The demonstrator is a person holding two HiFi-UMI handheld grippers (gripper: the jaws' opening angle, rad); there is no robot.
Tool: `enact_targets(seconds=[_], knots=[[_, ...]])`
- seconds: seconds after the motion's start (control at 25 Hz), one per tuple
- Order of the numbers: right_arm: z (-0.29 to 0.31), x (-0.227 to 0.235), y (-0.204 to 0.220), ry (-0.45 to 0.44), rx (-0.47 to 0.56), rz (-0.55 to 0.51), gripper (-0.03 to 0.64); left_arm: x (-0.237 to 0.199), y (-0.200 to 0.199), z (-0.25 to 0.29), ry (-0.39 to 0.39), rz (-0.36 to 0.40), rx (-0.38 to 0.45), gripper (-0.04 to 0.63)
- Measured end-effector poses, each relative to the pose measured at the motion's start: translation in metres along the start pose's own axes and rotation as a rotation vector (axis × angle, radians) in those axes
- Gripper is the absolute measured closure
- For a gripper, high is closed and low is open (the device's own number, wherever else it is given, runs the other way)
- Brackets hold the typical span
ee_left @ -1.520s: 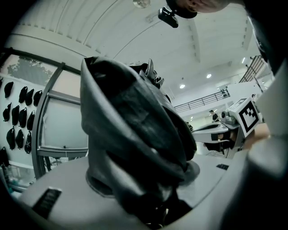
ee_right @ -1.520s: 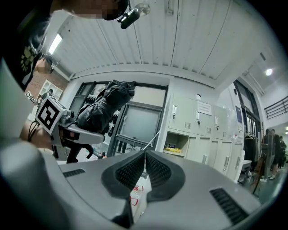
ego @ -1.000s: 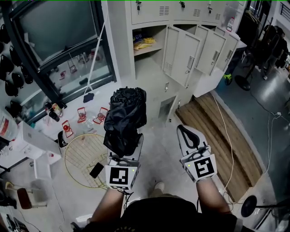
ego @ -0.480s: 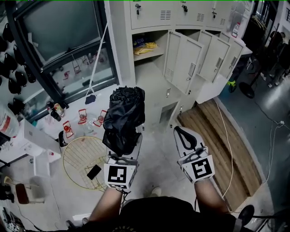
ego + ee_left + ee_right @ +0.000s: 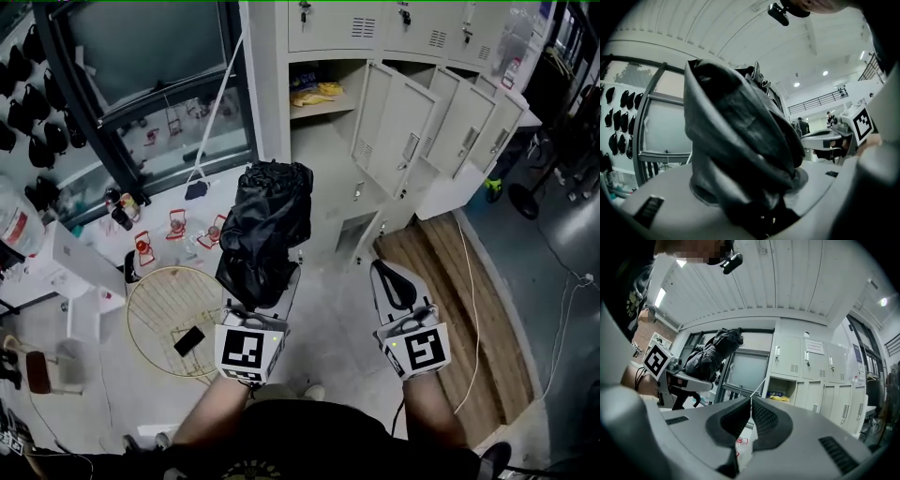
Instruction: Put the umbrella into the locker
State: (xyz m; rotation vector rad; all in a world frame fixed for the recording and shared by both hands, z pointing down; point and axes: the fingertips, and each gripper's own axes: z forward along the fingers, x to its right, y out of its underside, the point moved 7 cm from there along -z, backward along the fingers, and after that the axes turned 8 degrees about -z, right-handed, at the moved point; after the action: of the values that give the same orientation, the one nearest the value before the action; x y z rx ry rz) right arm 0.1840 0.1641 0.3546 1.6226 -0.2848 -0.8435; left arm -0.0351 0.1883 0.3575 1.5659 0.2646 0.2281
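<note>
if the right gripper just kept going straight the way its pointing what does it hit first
The right gripper would probably meet the locker bank, near the left edge of its open compartment, though the thin white pole leaning there might come first; depth is unclear.

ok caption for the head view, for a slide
The left gripper clamps a bundled black umbrella, right gripper shut and empty, before the open lockers

The black umbrella (image 5: 262, 225), folded into a crumpled fabric bundle, is clamped in the left claw (image 5: 265, 292) and held above the floor. It points towards the pale locker (image 5: 319, 141), which stands open and apart from it.
</note>
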Motion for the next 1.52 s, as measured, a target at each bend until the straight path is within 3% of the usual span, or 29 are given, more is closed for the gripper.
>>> enact_targets(seconds=[0.28, 0.52, 0.92, 1.24, 1.52], knots=[[0.003, -0.004, 0.002, -0.015, -0.007, 0.019, 0.586, 0.003, 0.003, -0.001, 0.009, 0.034, -0.006, 0.348], [0.021, -0.008, 0.002, -0.028, -0.001, 0.016, 0.586, -0.003, 0.000, 0.007, 0.027, 0.056, 0.043, 0.348], [0.069, 0.000, -0.007, -0.011, 0.055, -0.024, 0.586, -0.040, 0.009, 0.039, 0.037, 0.044, -0.010, 0.347], [0.102, 0.002, -0.004, -0.027, 0.016, -0.014, 0.586, -0.057, 0.010, 0.069, 0.063, 0.033, 0.007, 0.347], [0.126, 0.010, 0.003, -0.037, 0.019, -0.001, 0.586, -0.067, 0.018, 0.087, 0.072, 0.031, -0.044, 0.347]])
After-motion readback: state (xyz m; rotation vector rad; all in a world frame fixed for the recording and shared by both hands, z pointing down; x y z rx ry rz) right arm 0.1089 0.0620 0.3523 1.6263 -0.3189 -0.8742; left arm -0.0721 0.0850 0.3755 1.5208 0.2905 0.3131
